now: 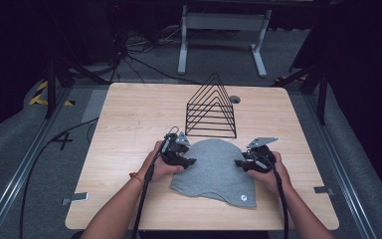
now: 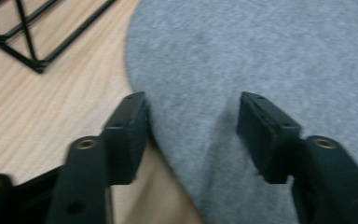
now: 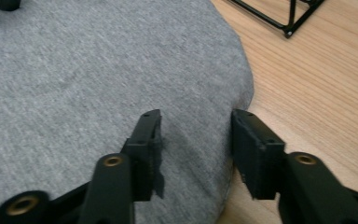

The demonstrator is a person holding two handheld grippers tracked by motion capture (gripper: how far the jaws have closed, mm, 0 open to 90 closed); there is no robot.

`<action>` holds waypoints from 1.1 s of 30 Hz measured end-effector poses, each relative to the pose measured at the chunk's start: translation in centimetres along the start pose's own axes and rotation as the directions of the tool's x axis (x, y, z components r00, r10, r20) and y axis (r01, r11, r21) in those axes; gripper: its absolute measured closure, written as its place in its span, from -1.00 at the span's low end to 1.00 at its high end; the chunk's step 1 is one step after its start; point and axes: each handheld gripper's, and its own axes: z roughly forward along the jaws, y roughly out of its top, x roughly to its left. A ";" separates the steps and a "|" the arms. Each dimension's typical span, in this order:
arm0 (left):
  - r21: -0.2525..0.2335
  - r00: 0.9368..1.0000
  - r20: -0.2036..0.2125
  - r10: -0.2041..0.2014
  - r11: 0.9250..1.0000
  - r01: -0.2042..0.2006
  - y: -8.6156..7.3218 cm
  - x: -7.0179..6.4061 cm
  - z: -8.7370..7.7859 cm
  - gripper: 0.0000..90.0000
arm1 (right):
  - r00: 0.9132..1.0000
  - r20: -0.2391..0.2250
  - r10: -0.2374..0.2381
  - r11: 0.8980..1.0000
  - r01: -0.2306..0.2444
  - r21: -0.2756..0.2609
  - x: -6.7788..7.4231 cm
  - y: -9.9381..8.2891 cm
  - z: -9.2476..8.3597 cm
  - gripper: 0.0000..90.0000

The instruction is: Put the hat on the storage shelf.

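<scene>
A: Where is the grey cloth [image 1: 214,172] right now?

B: Flat on the table [image 1: 129,114], between the two hand-held grippers. The left hand-held gripper [image 1: 191,162] stands at one edge and the right hand-held gripper [image 1: 238,163] at the opposite edge, both pointing inward toward each other.

A: Are they gripping it?

B: Not as far as I can see. In the left gripper view the left hand-held gripper [image 2: 192,126] is spread wide, one jaw over bare wood, the other over the cloth [image 2: 261,56], with the curved hem running between them. In the right gripper view the right hand-held gripper [image 3: 196,140] is wide as well and straddles the cloth [image 3: 98,70] edge the same way.

A: So what could go wrong?

B: The fabric lies flat and thin against the wood. If the jaws close without dipping low enough, I'd expect them to skim over the hem and pinch nothing, or catch a single layer if it is doubled.

A: Anything else?

B: If one side bites and the other misses, a lift would drag the cloth crooked and bunch it. Also, the black wire rack [image 1: 212,107] stands just beyond both grippers, so a forward sweep could snag the cloth on its wires or nudge it.
</scene>
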 end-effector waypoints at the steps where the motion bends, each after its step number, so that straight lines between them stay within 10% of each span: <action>1: 0.003 1.000 0.007 0.007 1.000 -0.007 0.0 -0.1 -0.1 0.17 | 1.000 -0.003 0.000 1.000 0.000 0.000 0.0 0.0 0.0 0.32; 11: -0.021 0.996 0.074 -0.052 0.998 0.053 -0.6 0.1 -0.4 0.83 | 0.998 -0.062 0.023 0.999 -0.025 -0.040 0.3 -0.3 0.1 0.86; 23: -0.052 0.998 0.019 0.058 0.997 -0.057 1.4 -1.5 -2.7 0.89 | 0.998 -0.040 -0.052 0.989 0.046 -0.137 1.0 0.6 -2.7 0.89; 33: -0.172 0.994 -0.018 0.106 0.979 -0.108 3.6 -2.1 -7.1 0.89 | 0.996 -0.019 -0.090 0.969 0.083 -0.234 1.1 2.1 -6.4 0.89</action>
